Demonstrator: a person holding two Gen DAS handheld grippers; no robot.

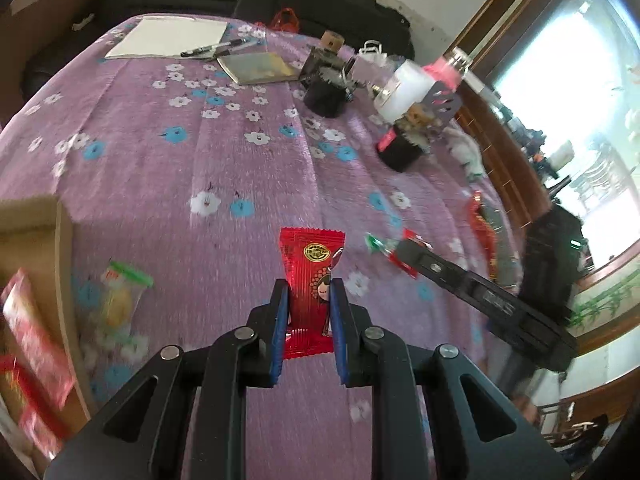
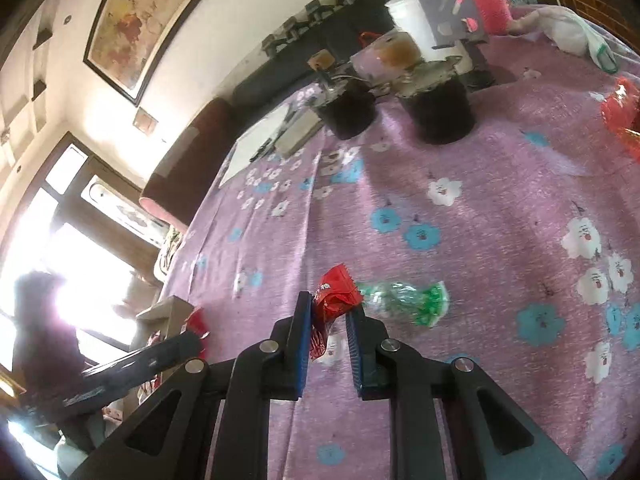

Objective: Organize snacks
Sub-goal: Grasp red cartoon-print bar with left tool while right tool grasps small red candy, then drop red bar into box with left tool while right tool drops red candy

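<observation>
- Left tool is closed on a red snack packet, lifted over the worktop, probably for the cardboard box.
- Right tool clamps a crumpled red wrapper, also raised for sorting.

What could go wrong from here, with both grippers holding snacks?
1. The right gripper pinches its red and green candy only by a twisted end, most of it hanging past the tips; it may slip out.
2. The left gripper grips the red snack packet low, and the top could fold.
3. The cardboard box sits at the cloth's edge; a drop could miss onto the purple tablecloth.
</observation>
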